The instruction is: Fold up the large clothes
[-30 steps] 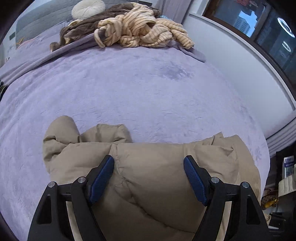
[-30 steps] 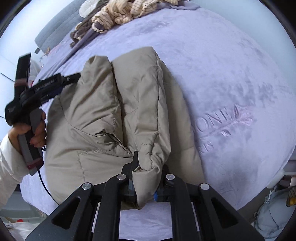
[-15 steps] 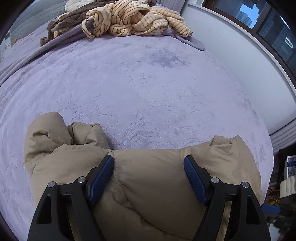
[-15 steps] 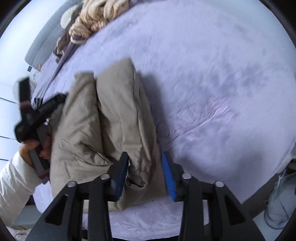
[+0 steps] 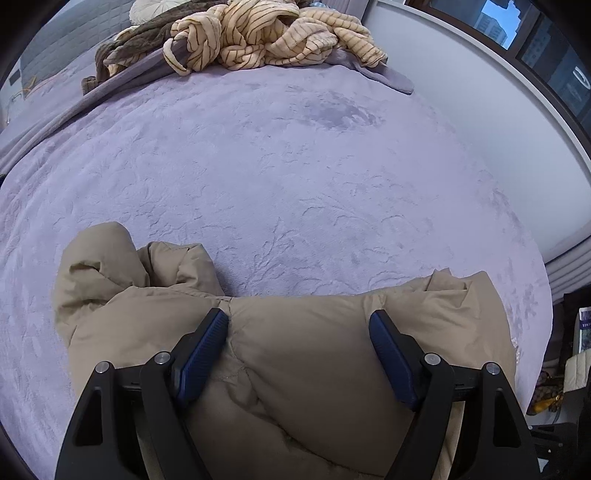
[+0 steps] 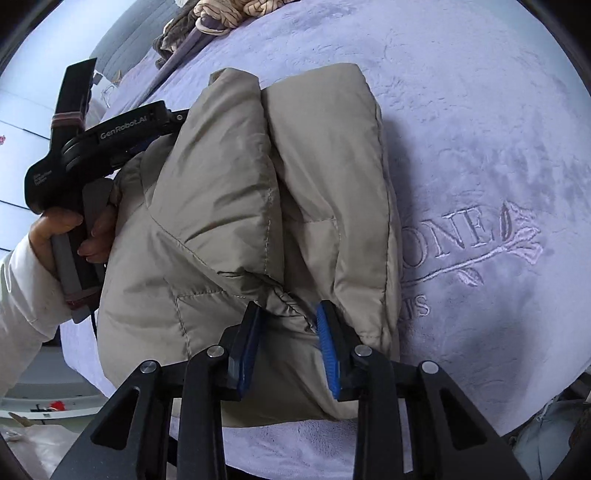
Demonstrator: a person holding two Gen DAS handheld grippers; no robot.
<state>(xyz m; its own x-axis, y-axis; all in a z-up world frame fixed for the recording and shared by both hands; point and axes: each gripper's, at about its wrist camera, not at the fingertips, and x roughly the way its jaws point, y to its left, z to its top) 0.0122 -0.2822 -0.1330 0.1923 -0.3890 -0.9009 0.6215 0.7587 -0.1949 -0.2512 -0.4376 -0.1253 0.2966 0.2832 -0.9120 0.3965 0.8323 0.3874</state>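
Right gripper [image 6: 288,334]: the jaws have just been closing and stand part-way apart astride a raised ridge of the beige quilted puffer jacket [image 6: 258,229]. Fabric lies between the blue pads [image 6: 328,350], but a firm pinch cannot be confirmed; I judge the pads are not pressing on it.

Left gripper [image 5: 297,343]: jaws spread wide over the jacket's folded edge, gripping nothing.

The jacket lies folded in a thick bundle directly under both sets of fingers, near the close edge of the lilac plush bedspread [image 5: 295,177].

Handling, as a judgement: light, soft and springy, with a smooth shell likely to slip. The filling will probably puff folds open again. Best taken at a stitched seam or gathered ridge, not on a flat panel.

Writing: "GenRobot.AI" on the left gripper's body, seen from the right wrist view. Embroidered letters "ONE" [image 6: 461,230] with a leaf sprig show on the bedspread to the right of the fingers; the rest is covered.

Far beyond the fingers lies a heap of cream striped clothes [image 5: 266,33].
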